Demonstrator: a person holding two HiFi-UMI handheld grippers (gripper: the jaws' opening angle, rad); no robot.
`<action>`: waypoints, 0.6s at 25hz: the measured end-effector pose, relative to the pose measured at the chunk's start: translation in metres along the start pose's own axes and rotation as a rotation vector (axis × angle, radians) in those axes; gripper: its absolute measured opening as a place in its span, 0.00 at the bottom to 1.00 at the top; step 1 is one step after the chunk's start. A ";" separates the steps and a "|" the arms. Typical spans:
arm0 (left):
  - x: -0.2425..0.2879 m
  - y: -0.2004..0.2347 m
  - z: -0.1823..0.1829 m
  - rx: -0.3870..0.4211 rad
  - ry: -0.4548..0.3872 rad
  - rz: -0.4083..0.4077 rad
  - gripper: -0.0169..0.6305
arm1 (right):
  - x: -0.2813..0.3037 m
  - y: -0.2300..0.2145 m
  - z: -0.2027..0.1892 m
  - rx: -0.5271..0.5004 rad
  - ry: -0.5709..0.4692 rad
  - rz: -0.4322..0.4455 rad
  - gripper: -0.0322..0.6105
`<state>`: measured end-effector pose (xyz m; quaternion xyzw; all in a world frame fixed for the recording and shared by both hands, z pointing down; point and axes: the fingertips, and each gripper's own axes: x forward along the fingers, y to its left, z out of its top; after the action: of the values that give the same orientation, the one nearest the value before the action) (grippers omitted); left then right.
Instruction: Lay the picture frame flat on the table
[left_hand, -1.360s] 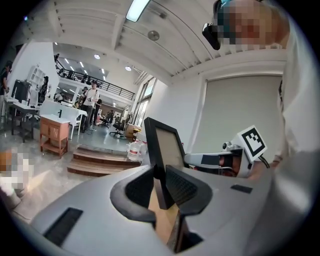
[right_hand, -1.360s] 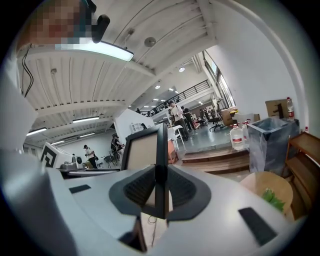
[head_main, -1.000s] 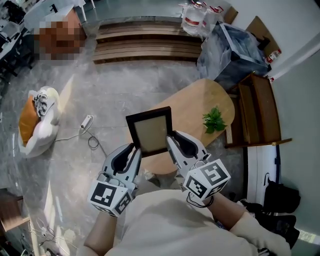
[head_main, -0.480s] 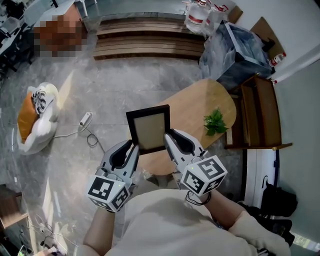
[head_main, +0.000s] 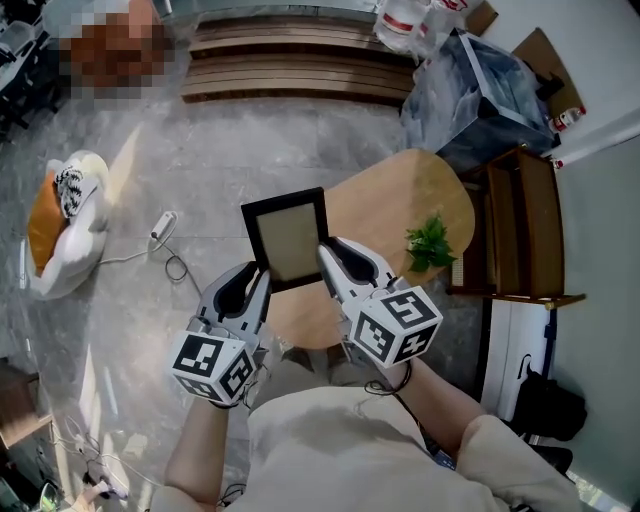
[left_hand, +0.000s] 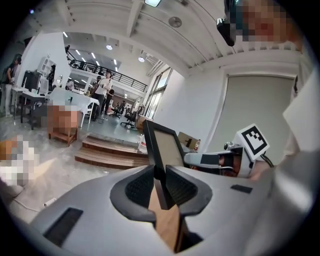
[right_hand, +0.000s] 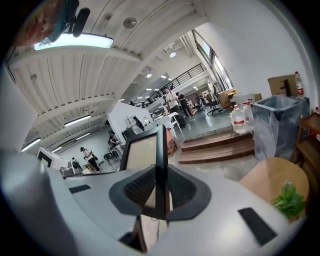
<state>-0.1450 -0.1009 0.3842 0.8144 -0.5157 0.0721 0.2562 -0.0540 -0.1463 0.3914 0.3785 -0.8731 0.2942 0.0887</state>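
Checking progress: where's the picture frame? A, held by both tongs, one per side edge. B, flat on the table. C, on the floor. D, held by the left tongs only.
A: the left tongs and right tongs each clamp a side edge of the upright picture frame.

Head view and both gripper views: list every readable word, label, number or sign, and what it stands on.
No text can be read anywhere.
On the marker cubes: black-and-white square patterns, no letters.
On the bottles: red labels, too small to read.
On the picture frame: plain insert, no print.
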 end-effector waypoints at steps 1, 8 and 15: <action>0.007 0.003 -0.004 -0.014 0.009 -0.002 0.14 | 0.005 -0.007 -0.003 0.012 0.014 -0.005 0.14; 0.061 0.037 -0.029 -0.033 0.074 -0.007 0.14 | 0.046 -0.050 -0.025 0.059 0.082 -0.033 0.14; 0.106 0.075 -0.081 -0.119 0.143 0.001 0.14 | 0.096 -0.094 -0.070 0.064 0.172 -0.062 0.14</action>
<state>-0.1503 -0.1713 0.5198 0.7902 -0.4998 0.0995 0.3404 -0.0589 -0.2145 0.5261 0.3815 -0.8402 0.3504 0.1603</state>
